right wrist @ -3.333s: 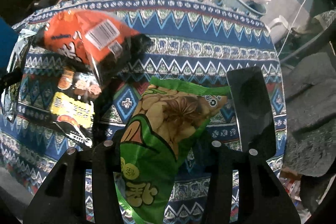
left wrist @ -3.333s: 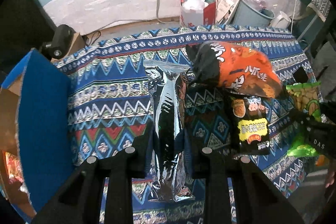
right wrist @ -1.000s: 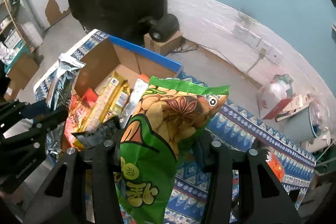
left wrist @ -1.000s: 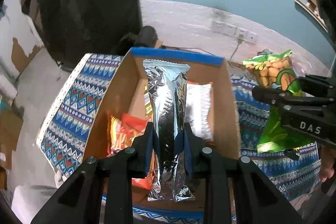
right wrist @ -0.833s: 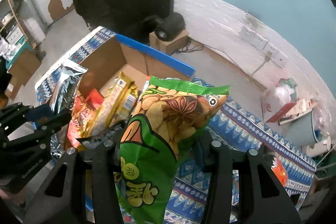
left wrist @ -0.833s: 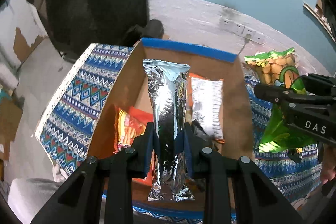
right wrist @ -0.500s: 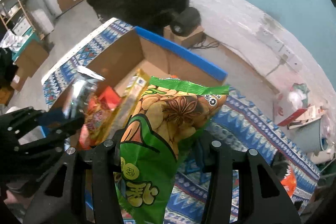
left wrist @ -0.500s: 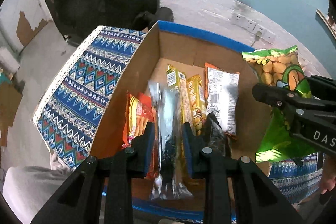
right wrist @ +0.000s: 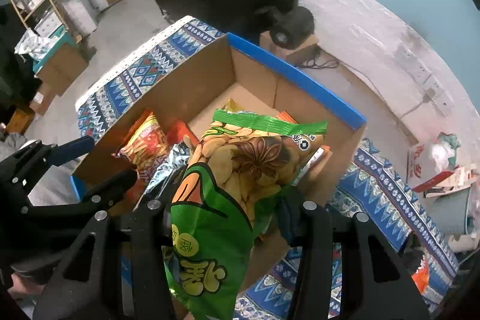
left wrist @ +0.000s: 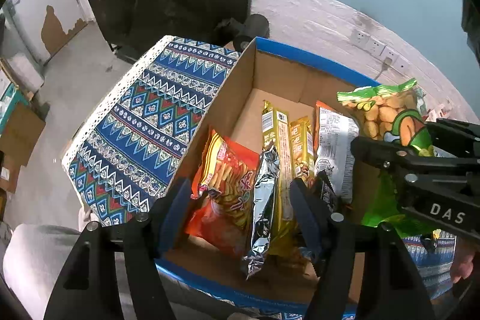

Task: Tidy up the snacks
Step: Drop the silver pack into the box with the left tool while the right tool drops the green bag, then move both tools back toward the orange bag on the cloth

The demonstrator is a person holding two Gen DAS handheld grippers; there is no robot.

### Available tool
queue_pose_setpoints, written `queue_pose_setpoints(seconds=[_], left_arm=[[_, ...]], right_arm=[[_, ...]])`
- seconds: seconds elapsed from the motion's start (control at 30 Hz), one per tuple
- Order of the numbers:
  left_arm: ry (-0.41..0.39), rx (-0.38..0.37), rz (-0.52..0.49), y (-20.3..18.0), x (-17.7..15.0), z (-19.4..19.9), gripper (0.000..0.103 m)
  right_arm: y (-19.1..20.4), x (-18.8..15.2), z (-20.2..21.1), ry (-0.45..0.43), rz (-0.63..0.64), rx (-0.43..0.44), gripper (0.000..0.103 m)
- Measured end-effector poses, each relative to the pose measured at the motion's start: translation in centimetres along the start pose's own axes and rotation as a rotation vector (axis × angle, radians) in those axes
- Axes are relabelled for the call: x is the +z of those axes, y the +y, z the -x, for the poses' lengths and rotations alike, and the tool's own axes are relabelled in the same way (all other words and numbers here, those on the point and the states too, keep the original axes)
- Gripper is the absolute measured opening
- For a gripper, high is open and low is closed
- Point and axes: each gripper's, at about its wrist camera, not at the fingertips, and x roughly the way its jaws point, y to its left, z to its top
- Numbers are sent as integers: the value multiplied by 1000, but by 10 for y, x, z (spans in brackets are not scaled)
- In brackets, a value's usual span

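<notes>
Left wrist view looked down into the cardboard box [left wrist: 288, 74], which had a blue rim and sat on a patterned cloth [left wrist: 156, 122]. The left gripper [left wrist: 240, 200] hung over the box's near end, its jaws opening; the silver packet [left wrist: 262, 200] lay between them but touched neither pad, resting inside the box. Within the box, an orange-red snack bag [left wrist: 228, 185] lay just beside the silver packet on the side toward the box's left wall. Two yellow stick packs [left wrist: 288, 140] and a white-backed bag [left wrist: 333, 146] lay on the packet's other side. A small black packet [left wrist: 325, 191] stood near the white-backed bag at the box's near end.

Right wrist view showed the right gripper [right wrist: 225, 212] clamped on the green snack bag [right wrist: 234, 170], which was held upright above the box's near right corner, not yet inside it. The box's far wall stayed bare. Beyond the box's right side, the cloth ran on toward a clutter of cartons [right wrist: 438, 170] against the wall.
</notes>
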Motion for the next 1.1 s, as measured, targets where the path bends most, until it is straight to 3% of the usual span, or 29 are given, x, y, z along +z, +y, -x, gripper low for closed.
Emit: queue_pose_setpoints(seconds=[0.07,0.17,0.23,0.3,0.57,0.87,1.1], left_arm=[[4,5,5,-1,1,0,72],[3,5,3,-4,2,0,73],[4,10,-10,-8,1,-1,78],[15,11,-16,-11,0,-4,78],[26,-19,-37,-34,3,0,78],[23,-79,-134,-93,3,8,78],[40,-114,-208,-139,-1,7,78]], right_arm=[[0,2,-5,17,10,13,49],[1,4,-11,38,30,23,57],[-2,4,-9,27,32,-3,71],[-7,2,-5,15,31,-12,78],[-36,-17,14,8,41,-76,79],[-83,-55,40,9,71,-190,81],[-134,-90,60,12,22,-246,81]])
